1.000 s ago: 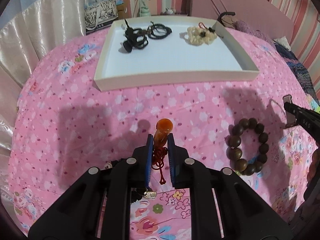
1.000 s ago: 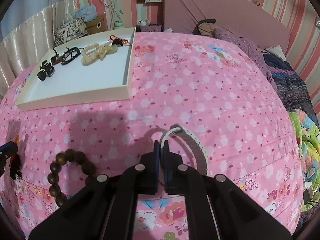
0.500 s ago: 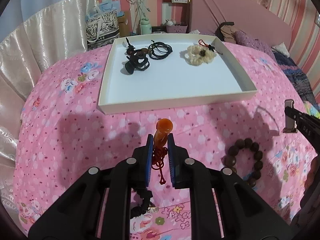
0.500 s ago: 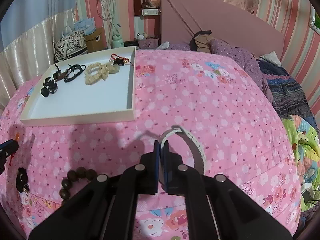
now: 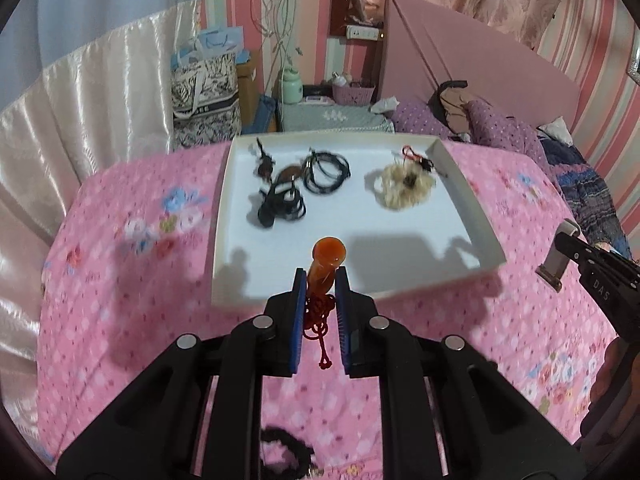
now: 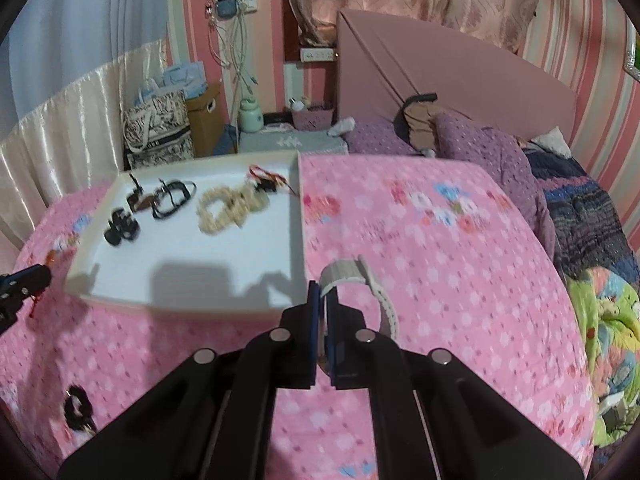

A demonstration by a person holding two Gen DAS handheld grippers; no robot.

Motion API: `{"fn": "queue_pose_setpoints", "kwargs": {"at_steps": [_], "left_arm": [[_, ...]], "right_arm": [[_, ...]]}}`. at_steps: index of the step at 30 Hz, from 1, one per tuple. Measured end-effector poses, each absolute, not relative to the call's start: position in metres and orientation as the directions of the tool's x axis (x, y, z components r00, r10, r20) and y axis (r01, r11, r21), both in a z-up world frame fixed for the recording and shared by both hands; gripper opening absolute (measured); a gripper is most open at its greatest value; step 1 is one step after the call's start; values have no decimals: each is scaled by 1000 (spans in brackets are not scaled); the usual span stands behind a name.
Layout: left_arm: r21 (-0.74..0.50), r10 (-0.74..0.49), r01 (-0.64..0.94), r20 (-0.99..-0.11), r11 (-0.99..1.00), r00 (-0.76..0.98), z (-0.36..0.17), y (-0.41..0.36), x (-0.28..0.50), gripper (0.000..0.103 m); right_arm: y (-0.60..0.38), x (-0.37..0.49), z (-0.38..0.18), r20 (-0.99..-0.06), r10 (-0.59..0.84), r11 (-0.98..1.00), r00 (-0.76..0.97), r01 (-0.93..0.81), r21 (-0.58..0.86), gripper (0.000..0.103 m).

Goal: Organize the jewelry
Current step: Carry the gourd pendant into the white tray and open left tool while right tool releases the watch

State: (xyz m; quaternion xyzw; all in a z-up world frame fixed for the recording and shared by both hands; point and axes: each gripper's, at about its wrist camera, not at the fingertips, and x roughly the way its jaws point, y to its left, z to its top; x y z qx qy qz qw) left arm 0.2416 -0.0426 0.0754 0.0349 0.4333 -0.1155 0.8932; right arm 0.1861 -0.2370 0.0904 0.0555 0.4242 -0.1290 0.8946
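Clamping the hard, smooth amber pendant (image 5: 325,266) by its stem, the left claw (image 5: 320,280) held it over the tray's (image 5: 476,216) 6 o'clock rim, cord dangling; the right claw (image 6: 323,300) pinched the light, stiff pale bangle (image 6: 376,284) beside the tray's 5 o'clock corner.

Pink-striped walls (image 6: 592,52), a pink headboard (image 6: 440,60), floral pink bedspread (image 6: 440,240).

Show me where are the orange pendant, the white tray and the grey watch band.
orange pendant (image 5: 329,254), left wrist view, on its rounded top end.
white tray (image 5: 404,248), left wrist view, on its bare floor.
grey watch band (image 6: 344,271), right wrist view, on the top of its loop.
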Motion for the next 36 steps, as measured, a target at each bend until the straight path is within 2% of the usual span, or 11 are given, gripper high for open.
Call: {"fn": "queue_pose_setpoints", "kwargs": {"at_steps": [10,17,29,36], "left_arm": [[-54,-186,230,-776,972,603,78,-38,291,12],[-88,-193,202,-785,975,589,53,-28,317,12],[-35,-141,197,-817,980,559,13,-32,338,12],[-15,-124,199,-830,980,544,-1,-35,342,13]], "right_arm": [[-212,243,94,-757,-154,972,635,233,-3,3],[-194,272,80,-756,-142,979,640,205,-10,3],[-188,299,47,-749,-199,973,632,220,-73,3],[-200,305,33,-754,-179,972,632,231,-37,3]]}}
